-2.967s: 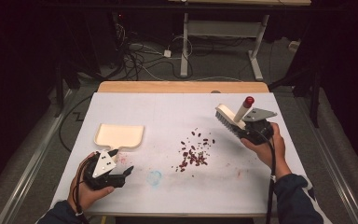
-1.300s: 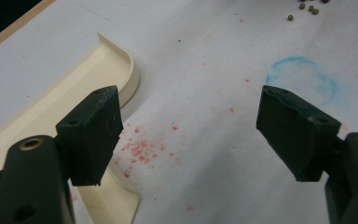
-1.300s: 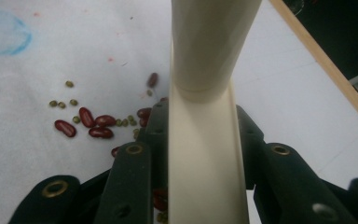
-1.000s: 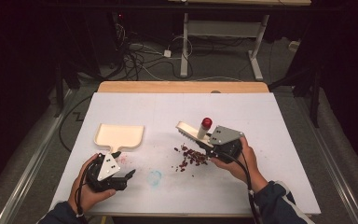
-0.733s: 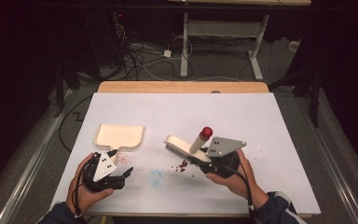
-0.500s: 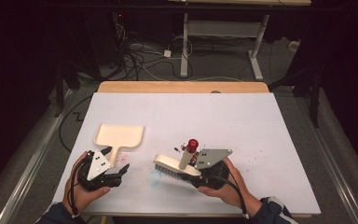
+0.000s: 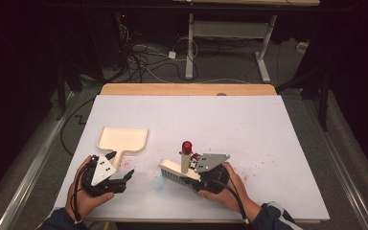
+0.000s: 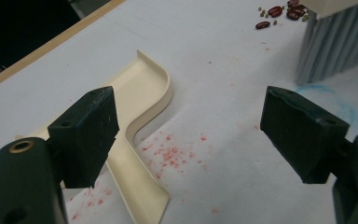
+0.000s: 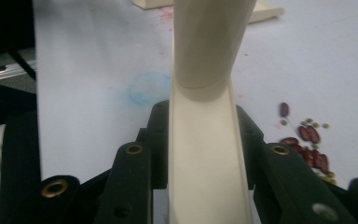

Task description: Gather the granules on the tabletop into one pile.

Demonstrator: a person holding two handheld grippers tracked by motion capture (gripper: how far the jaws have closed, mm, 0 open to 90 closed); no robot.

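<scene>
Beans (image 8: 279,11) lie in a loose dark-red scatter on the white table (image 7: 268,124), just behind the brush (image 7: 175,168) as I see it from the left gripper view, and beside my right gripper's jaws in the right gripper view. My right gripper (image 7: 199,175) is clamped on the brush's cream body, with the red-capped handle standing up above it and the pale bristles resting on the table near a faint blue ring. My left gripper (image 7: 124,173) has just been opening; its jaws stand wide apart with nothing between them, hovering just beside the stem of the dustpan (image 8: 140,121), which lies flat toward the near left of the table. I judge the dustpan to be light, thin, stiff plastic, smooth enough to slide if the brush pushes against it, so I would take hold of it by the narrow raised stem rather than the broad tray, pinching across its upturned edges and pressing the lip down onto the table. The brush looks light too, rigid in the back but soft in the bristles, so my grip on the back gives good control. The beans are small, hard and likely to roll or skip, which calls for short, gentle strokes toward the pan's open edge.
</scene>
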